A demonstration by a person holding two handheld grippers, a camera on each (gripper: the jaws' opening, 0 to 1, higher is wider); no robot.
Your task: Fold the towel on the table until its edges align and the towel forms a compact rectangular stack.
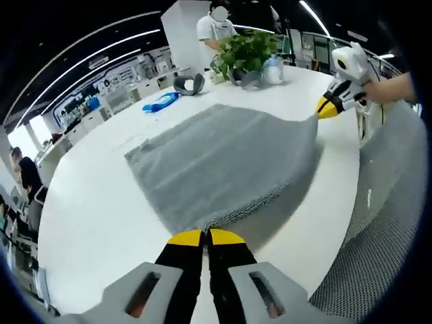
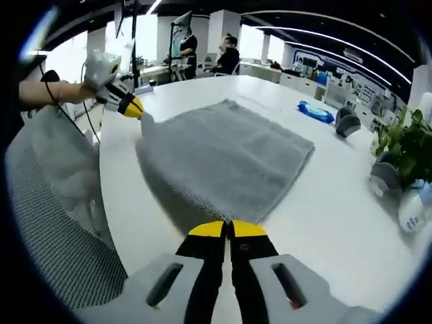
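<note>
Towel (image 1: 223, 158) corners lifted off table (image 1: 94, 202), apparently clamped by left gripper (image 1: 205, 237) and right gripper (image 2: 229, 229).

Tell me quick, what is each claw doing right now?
Left claw: shut on a corner of the gray towel.
Right claw: shut on the towel's other near corner.

Each view looks close along its own jaws from opposite near corners of the grey towel (image 1: 223, 162) (image 2: 226, 158); the 2 views share the towel and white table (image 1: 94, 209) (image 2: 324, 202).

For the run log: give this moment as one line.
left gripper: shut on towel corner | right gripper: shut on other corner | near edge lifted off table
</note>
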